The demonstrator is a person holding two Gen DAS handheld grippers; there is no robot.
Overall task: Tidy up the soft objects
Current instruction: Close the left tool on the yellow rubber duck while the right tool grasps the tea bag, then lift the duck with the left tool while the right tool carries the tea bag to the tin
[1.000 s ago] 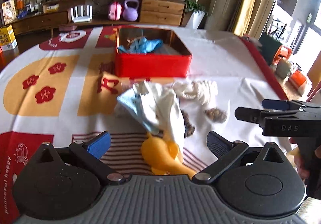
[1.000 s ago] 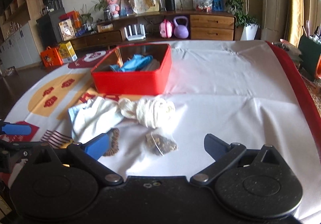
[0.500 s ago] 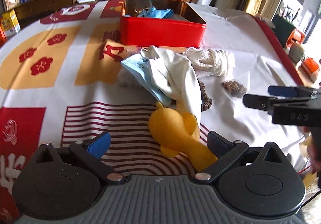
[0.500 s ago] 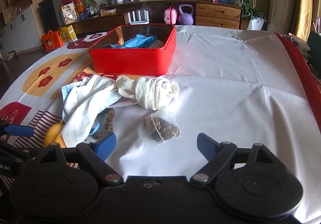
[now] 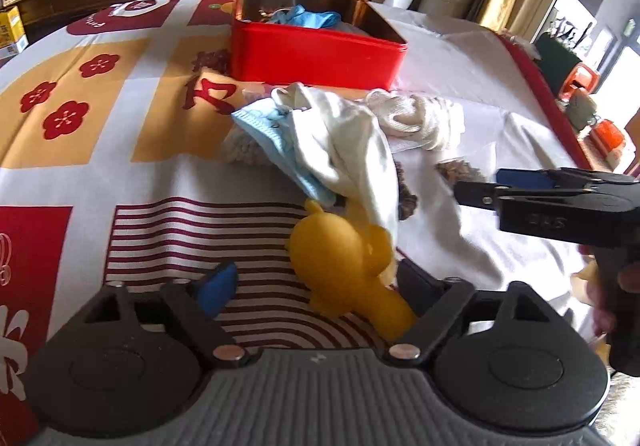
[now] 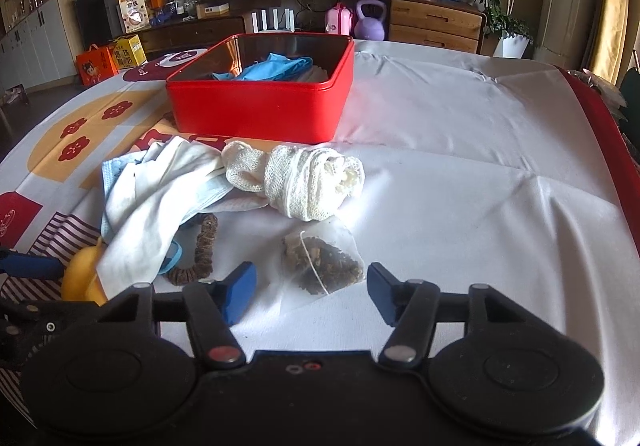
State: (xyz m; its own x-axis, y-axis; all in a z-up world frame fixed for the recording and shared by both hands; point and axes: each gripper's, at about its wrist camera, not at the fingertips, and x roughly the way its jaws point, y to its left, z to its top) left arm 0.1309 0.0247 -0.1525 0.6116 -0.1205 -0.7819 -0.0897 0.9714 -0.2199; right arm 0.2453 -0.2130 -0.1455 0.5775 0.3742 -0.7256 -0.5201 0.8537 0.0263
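Observation:
A yellow soft toy [image 5: 344, 266] lies between the open jaws of my left gripper [image 5: 320, 286]; it also shows in the right wrist view [image 6: 82, 278]. A white cloth [image 5: 352, 150] over a blue face mask [image 5: 272, 134] drapes onto it. A rolled white mesh cloth [image 6: 304, 178] lies beside them. A clear sachet of dried bits [image 6: 320, 262] sits between the open jaws of my right gripper [image 6: 312, 290]. A brown scrunchie [image 6: 200, 246] lies left of it. A red tin [image 6: 260, 102] holds a blue glove [image 6: 272, 66].
The table [image 6: 460, 150] wears a white, red and yellow patterned cloth. Its red right edge [image 6: 592, 114] runs back. A wooden sideboard [image 6: 432, 22] with a purple kettlebell [image 6: 370, 22] stands behind. My right gripper [image 5: 540, 194] appears in the left wrist view.
Both grippers have moved forward and lower. The yellow toy now lies between the left jaws and the sachet between the right jaws.

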